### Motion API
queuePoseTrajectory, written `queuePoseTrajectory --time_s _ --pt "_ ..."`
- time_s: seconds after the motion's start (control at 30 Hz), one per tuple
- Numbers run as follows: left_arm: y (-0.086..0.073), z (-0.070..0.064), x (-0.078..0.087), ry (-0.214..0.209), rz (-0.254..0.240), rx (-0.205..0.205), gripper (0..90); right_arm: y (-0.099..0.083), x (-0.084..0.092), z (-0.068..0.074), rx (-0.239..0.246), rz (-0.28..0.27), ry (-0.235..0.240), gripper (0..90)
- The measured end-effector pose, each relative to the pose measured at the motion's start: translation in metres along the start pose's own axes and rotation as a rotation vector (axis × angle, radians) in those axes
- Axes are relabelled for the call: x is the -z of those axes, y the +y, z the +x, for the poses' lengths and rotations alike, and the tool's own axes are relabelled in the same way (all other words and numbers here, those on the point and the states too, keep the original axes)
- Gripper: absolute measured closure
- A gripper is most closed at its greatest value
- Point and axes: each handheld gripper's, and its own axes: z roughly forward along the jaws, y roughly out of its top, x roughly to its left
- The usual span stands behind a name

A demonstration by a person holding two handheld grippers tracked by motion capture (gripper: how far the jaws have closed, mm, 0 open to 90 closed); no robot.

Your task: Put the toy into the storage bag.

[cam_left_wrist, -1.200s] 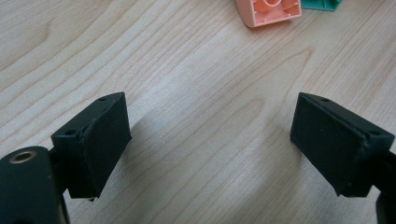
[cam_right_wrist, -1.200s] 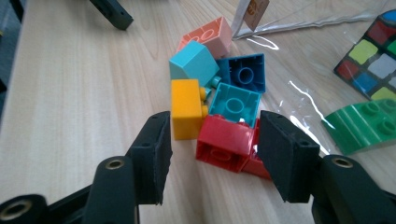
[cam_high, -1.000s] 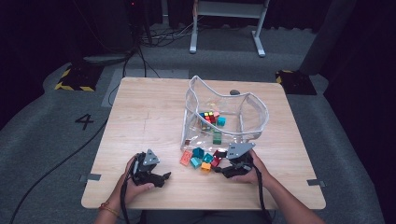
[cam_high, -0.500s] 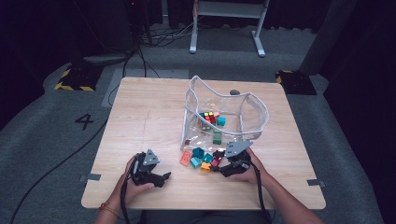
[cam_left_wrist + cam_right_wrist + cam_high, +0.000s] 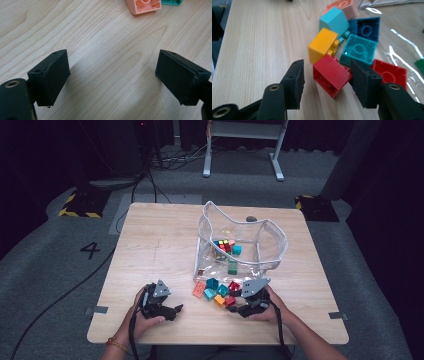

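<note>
R gripper [image 5: 325,82] has its jaws round a red block [image 5: 331,75] on the table [image 5: 160,245], jaws just been closing in, w/ a gap showing on the one side at least, so no firm grip. Block sits at the near edge of the loose pile, just beside an orange block [image 5: 322,45], in front of the clear bag [image 5: 270,245]. L gripper [image 5: 112,72] rests wide open over bare wood, nothing between the jaws.
</note>
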Motion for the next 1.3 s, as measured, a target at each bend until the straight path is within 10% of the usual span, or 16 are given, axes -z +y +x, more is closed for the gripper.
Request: queuePoseTrajectory --time_s 0.7,1.3 --pt "0.000 0.000 0.000 0.000 0.000 0.000 12.2 -0.009 -0.006 0.000 -0.064 -0.003 -0.006 55.5" --pt "0.000 0.000 0.000 0.001 -0.001 -0.002 12.2 -0.037 0.044 -0.015 -0.093 -0.048 -0.083 55.6"
